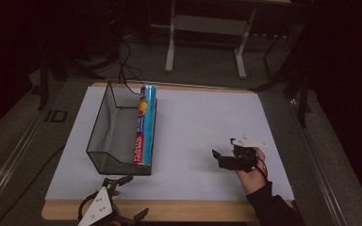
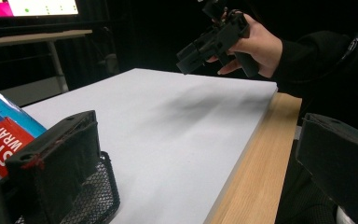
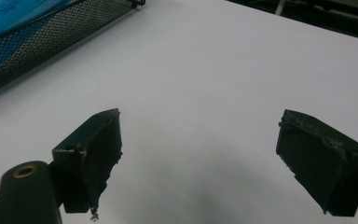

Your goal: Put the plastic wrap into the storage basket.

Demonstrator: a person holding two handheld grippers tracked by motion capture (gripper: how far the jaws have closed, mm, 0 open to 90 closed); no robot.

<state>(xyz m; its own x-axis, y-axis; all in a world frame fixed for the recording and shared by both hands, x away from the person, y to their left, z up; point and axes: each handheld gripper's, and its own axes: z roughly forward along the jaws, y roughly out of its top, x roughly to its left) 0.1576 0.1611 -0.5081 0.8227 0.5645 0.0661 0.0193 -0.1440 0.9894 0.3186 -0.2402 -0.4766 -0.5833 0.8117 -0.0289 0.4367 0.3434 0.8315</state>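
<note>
A black mesh basket (image 1: 100,127) stands on the left part of the white mat (image 1: 207,117). A long blue and red plastic wrap box (image 1: 144,123) lies in it along its right wall. My left gripper (image 1: 135,195) hovers at the table's front edge, just in front of the basket's near corner, jaws open and empty. In the left gripper view its jaws (image 2: 200,154) frame the mat, with the box (image 2: 0,135) and the mesh (image 2: 93,196) at the left. My right gripper (image 1: 224,149) hangs open over the mat's right part, nothing between its fingers (image 3: 207,154).
The wooden table edge (image 1: 193,212) runs along the front. In the left gripper view a person's hand holds the right gripper (image 2: 200,39) above the mat's far side. A white desk frame (image 1: 205,28) stands on the floor behind the table. The basket's mesh wall (image 3: 51,37) shows top left in the right gripper view.
</note>
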